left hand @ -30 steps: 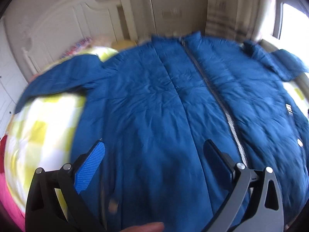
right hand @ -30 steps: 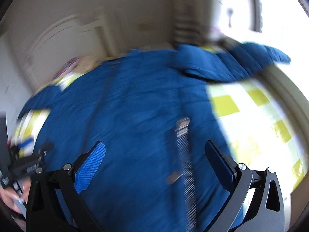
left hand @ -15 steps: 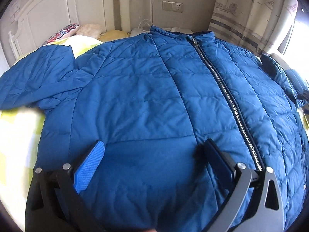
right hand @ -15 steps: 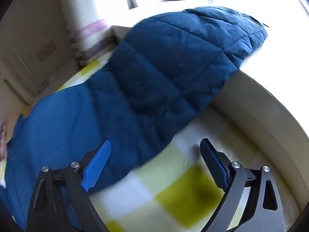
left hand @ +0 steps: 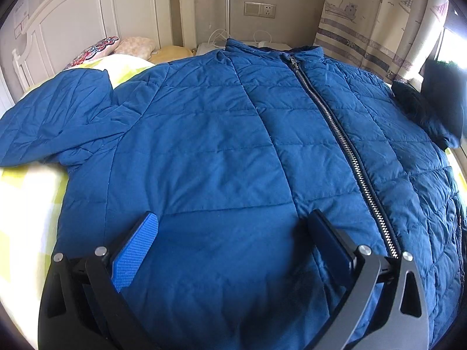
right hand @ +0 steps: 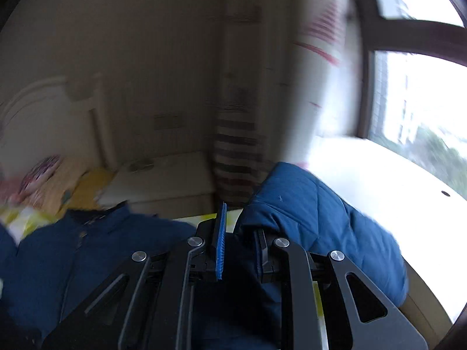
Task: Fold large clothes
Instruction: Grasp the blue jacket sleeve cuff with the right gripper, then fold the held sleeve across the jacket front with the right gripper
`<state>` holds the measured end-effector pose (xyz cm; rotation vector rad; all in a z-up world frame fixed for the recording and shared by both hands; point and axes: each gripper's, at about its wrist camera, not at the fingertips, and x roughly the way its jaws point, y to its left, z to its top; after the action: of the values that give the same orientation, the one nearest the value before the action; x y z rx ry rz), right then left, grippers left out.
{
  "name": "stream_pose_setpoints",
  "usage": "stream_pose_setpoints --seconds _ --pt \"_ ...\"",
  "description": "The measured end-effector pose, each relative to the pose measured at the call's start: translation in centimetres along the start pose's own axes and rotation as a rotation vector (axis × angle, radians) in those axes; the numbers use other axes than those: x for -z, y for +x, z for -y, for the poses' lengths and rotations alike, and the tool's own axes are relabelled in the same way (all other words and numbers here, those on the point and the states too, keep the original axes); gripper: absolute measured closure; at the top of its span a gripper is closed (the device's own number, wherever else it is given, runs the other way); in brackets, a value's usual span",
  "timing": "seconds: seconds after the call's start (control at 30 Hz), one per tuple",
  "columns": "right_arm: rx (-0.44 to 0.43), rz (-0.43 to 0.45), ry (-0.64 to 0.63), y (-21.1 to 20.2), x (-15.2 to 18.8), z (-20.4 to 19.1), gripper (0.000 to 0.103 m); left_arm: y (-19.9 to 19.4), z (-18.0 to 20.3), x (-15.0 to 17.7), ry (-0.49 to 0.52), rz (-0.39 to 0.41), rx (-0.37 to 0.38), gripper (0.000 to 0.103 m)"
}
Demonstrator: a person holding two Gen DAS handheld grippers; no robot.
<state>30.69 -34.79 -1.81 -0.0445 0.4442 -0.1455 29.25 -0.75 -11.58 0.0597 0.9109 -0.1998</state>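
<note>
A large blue quilted jacket lies front up and zipped on the bed, collar toward the headboard, its left sleeve spread to the left. My left gripper is open and empty, hovering over the jacket's lower front. In the right wrist view, my right gripper is shut on the jacket's right sleeve, which rises in a fold between the fingers. The jacket body lies to its left.
The bed has a yellow and white checked cover. A white headboard and pillows stand at the far left. A curtain and a bright window ledge run along the right side.
My right gripper went from open over the right sleeve to shut on it, and has lifted with it. My left gripper has stayed open over the jacket's lower front.
</note>
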Motion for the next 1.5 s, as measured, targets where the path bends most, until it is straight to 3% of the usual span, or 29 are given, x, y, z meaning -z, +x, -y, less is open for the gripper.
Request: stream_pose_setpoints --seconds 0.1,0.17,0.23,0.3,0.4,0.53,0.6,0.63,0.73,0.87,0.9,0.93,1.03,1.1,1.17,1.27,1.4,1.5 --pt "-0.178 -0.090 -0.202 0.8 2.1 -8.1 0.084 -0.1 -0.2 0.0 -0.006 0.002 0.007 0.002" --pt "-0.253 -0.244 -0.298 2.5 5.0 -12.2 0.072 -0.3 -0.4 0.0 -0.016 0.007 0.021 0.002" --pt "-0.302 -0.378 -0.382 4.3 8.5 -14.4 0.043 -0.4 -0.7 0.0 -0.029 0.013 0.036 0.002" --pt "-0.312 -0.388 -0.407 3.9 10.5 -14.9 0.039 -0.5 -0.8 0.0 -0.039 0.018 0.048 0.002" --pt "-0.364 -0.448 -0.303 2.4 10.3 -12.9 0.034 -0.6 -0.9 0.0 -0.047 0.023 0.058 0.002" --pt "-0.437 -0.376 -0.120 -4.0 9.0 -8.2 0.024 -0.8 -1.1 0.0 -0.058 0.029 0.070 0.002" --pt "-0.420 -0.308 -0.012 -5.8 7.9 -5.3 0.024 -0.9 -1.3 0.0 -0.068 0.034 0.080 0.002" --pt "-0.395 -0.271 0.111 -6.3 7.9 -2.1 0.025 -0.9 -1.3 0.0 -0.069 0.033 0.078 0.002" --pt "-0.356 -0.278 0.463 -4.4 8.4 5.5 0.024 -0.6 -0.3 0.0 -0.030 0.020 0.024 0.002" --pt "-0.408 -0.401 0.659 0.9 10.4 8.8 0.024 -0.5 0.1 0.0 -0.009 0.017 -0.003 0.002" --pt "-0.425 -0.417 0.692 1.8 10.5 8.7 0.033 -0.5 0.0 0.0 -0.014 0.017 0.002 0.002" --pt "-0.454 -0.403 0.696 1.5 10.4 8.6 0.043 -0.5 -0.1 -0.1 -0.017 0.017 0.005 0.002" --pt "-0.579 -0.262 0.499 -1.2 6.4 3.6 0.043 -0.4 0.0 -0.1 -0.012 0.015 -0.003 0.002" --pt "-0.782 -0.190 0.359 -3.5 3.7 -0.7 0.043 -0.3 0.0 -0.2 -0.010 0.014 -0.005 0.002" --pt "-0.860 -0.148 0.257 -5.3 1.9 -3.6 0.043 -0.3 0.0 -0.1 -0.012 0.014 -0.002 0.002" --pt "-0.818 -0.124 0.235 -5.8 1.8 -3.2 0.043 -0.4 -0.1 -0.2 -0.018 0.015 0.007 0.002" --pt "-0.497 -0.197 0.247 -4.4 5.1 1.0 0.042 -0.6 -0.1 -0.3 -0.022 0.009 0.022 0.002" --pt "-0.395 -0.258 0.340 -4.2 8.4 4.7 0.042 -1.3 0.6 -0.8 -0.041 0.019 0.129 0.002"
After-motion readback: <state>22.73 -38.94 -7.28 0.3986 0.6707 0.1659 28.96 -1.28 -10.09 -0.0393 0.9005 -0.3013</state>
